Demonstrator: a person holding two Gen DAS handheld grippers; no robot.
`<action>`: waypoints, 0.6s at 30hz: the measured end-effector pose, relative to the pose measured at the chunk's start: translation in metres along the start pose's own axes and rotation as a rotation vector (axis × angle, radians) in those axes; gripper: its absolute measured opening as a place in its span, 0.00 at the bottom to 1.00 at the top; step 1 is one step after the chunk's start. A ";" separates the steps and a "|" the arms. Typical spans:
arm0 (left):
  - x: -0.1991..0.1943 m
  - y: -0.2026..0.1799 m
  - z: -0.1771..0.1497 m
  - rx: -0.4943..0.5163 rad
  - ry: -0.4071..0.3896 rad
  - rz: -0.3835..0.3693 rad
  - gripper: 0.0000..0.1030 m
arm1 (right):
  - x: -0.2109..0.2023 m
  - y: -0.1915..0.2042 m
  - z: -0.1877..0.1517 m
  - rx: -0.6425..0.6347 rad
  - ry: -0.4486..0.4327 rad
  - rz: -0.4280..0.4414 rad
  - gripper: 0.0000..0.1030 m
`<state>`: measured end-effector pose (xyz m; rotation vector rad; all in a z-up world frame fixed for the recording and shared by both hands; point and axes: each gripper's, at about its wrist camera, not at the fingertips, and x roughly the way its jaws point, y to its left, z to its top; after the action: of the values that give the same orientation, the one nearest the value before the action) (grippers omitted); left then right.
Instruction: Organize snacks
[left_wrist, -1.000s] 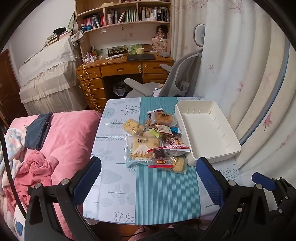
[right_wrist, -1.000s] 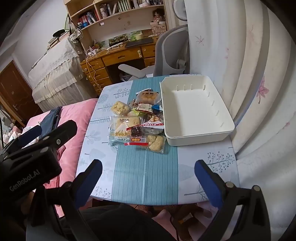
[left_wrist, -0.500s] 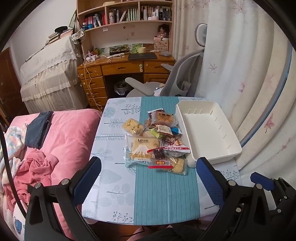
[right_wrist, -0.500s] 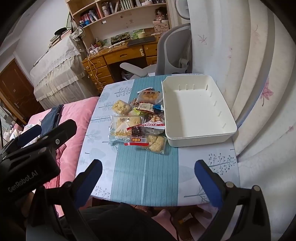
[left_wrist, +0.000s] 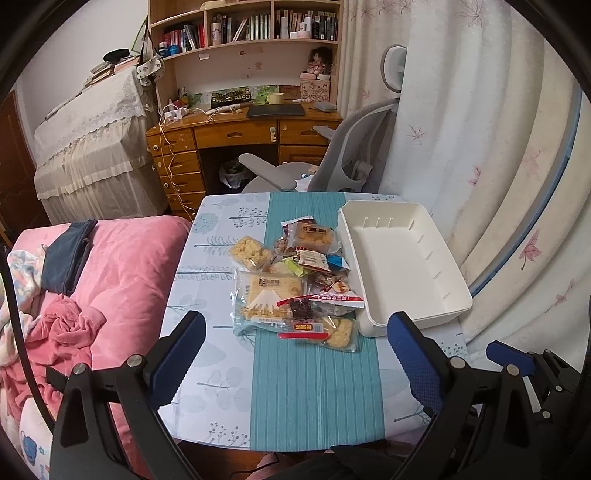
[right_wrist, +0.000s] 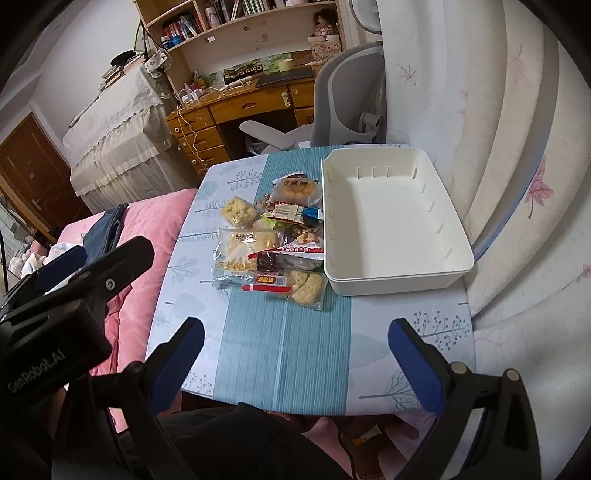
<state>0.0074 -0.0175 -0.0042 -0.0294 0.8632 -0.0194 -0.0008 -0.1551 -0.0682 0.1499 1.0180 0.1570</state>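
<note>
Snack packets (left_wrist: 295, 284) lie heaped and overlapping at mid-table, touching the left wall of one white bin (left_wrist: 439, 295) — roughly nine wrappers, exact count unclear since several are buried. The near half of the table (right_wrist: 284, 350) is bare cloth up to its front edge. Left gripper (left_wrist: 295, 354) and right gripper (right_wrist: 295, 354) hang above that stretch, jaws spread wide, holding nothing.

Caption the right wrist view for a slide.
Open right gripper hovers before a snack pile beside an empty white bin.
</note>
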 end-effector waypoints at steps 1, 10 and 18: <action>0.001 -0.001 0.000 -0.003 0.002 0.000 0.95 | 0.000 0.000 0.001 0.000 0.001 0.001 0.98; 0.007 -0.007 0.002 -0.020 0.018 -0.001 0.95 | 0.003 -0.011 0.001 -0.001 0.012 0.015 0.98; 0.014 -0.012 -0.001 -0.057 0.053 0.040 0.95 | 0.010 -0.024 -0.001 -0.012 0.032 0.057 0.98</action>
<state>0.0158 -0.0300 -0.0147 -0.0648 0.9172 0.0421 0.0047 -0.1764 -0.0820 0.1660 1.0444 0.2184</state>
